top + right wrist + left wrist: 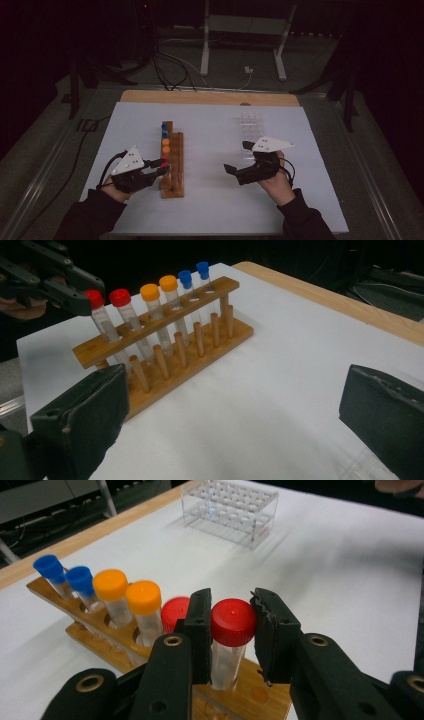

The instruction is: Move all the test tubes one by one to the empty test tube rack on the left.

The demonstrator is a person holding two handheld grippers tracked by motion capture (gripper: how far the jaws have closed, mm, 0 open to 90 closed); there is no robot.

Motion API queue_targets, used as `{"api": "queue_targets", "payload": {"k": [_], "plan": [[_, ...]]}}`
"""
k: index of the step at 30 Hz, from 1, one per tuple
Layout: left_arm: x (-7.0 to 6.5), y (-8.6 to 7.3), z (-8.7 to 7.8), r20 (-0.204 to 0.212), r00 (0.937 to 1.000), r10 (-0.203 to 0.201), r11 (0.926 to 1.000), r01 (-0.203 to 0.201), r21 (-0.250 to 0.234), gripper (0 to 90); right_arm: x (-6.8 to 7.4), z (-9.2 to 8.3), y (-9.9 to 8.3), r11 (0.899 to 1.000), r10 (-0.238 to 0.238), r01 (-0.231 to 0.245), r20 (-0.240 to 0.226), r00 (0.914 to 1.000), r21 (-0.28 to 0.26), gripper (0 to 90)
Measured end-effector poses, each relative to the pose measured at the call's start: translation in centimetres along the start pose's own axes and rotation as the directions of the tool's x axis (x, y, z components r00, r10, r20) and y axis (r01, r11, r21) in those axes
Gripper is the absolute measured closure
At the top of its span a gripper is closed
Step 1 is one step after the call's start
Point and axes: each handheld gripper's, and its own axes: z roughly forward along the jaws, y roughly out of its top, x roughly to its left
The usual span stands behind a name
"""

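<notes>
A wooden rack (176, 180) (252, 696) (210, 340) left of the table's middle holds a row of capped tubes: two blue, two orange, two red. My left gripper (161, 166) (231, 605) is shut on the cap of the nearest red-capped tube (233, 622) (95, 300). That tube's body still stands in the rack's top bar, slightly tilted. The other red-capped tube (174, 611) stands just behind one jaw. My right gripper (238, 157) (240, 405) hovers open over the white sheet to the right of the rack, with nothing between its fingers.
A clear plastic tube rack (251, 126) (230, 510) stands at the back right of the white sheet (210, 200), just beyond the right gripper. A wooden table edge (210, 97) runs along the far side. Cables and a metal stand lie on the floor behind.
</notes>
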Motion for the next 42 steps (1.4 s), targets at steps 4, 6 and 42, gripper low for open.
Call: {"api": "queue_targets", "payload": {"k": [4,6,42], "plan": [[0.0,-0.4,0.3,-0.001,1.0000,0.000,0.9999,0.000,0.013,71.7,-0.1,0.0,0.0,1.000,0.002,-0.002,-0.001,1.0000,0.000,0.0],[0.0,-0.5,0.3,0.002,1.0000,0.001,1.0000,-0.001,0.007,71.7,-0.1,0.0,0.0,1.000,0.004,-0.004,-0.001,1.0000,0.001,0.0],[2.4,-4.2,-2.5,-0.001,0.9928,-0.120,0.9923,0.120,-0.030,0.7,0.1,0.0,-0.3,1.000,-0.011,0.011,0.000,0.9999,-0.002,0.0]]}}
